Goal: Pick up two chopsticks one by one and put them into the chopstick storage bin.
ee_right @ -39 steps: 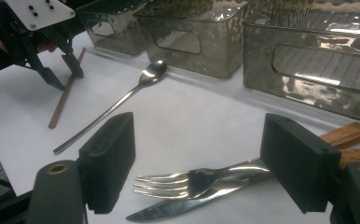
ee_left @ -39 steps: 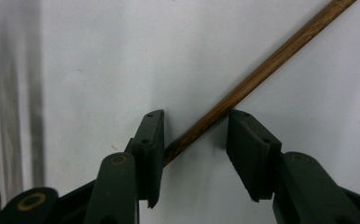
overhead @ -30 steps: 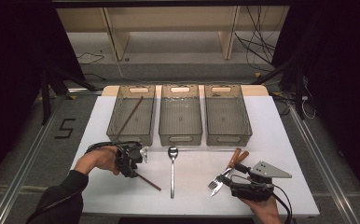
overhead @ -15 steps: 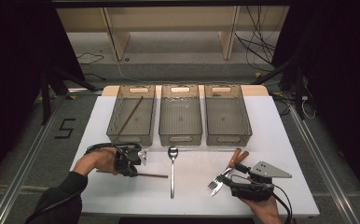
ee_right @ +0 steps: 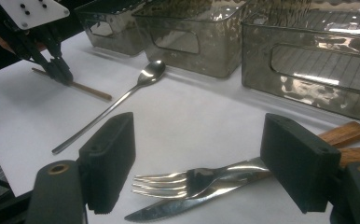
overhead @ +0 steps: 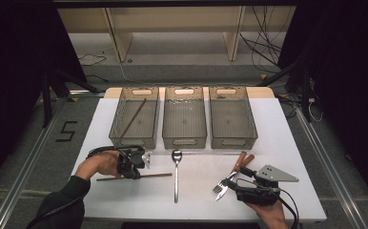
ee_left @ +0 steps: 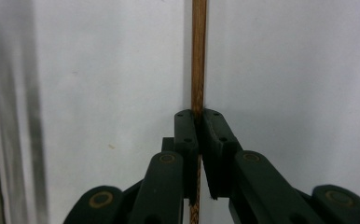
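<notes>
A brown chopstick (overhead: 156, 176) lies flat across the white table (overhead: 125, 200) at the front left. My left gripper (overhead: 133, 174) points down on it; its jaws have just been closing and now pinch the chopstick (ee_left: 198, 70) near its middle. My left gripper (ee_right: 59, 70) shows far off in the right gripper view too. At the front right my right gripper (ee_right: 199, 158) stands open, low over the table, with the tines of a wooden-handled fork (ee_right: 178, 179) and the blade of a knife (ee_right: 159, 213) between its fingers, untouched.
A steel spoon (overhead: 176, 174) lies in the middle, bowl toward the bins. Three smoky plastic bins (overhead: 184, 142) stand side by side at the back. The left bin (overhead: 119, 114) holds another chopstick (overhead: 133, 117).
The left jaws closed on the chopstick, which swung from a slant toward the front right to lie level across the table. The right gripper has stayed put.
</notes>
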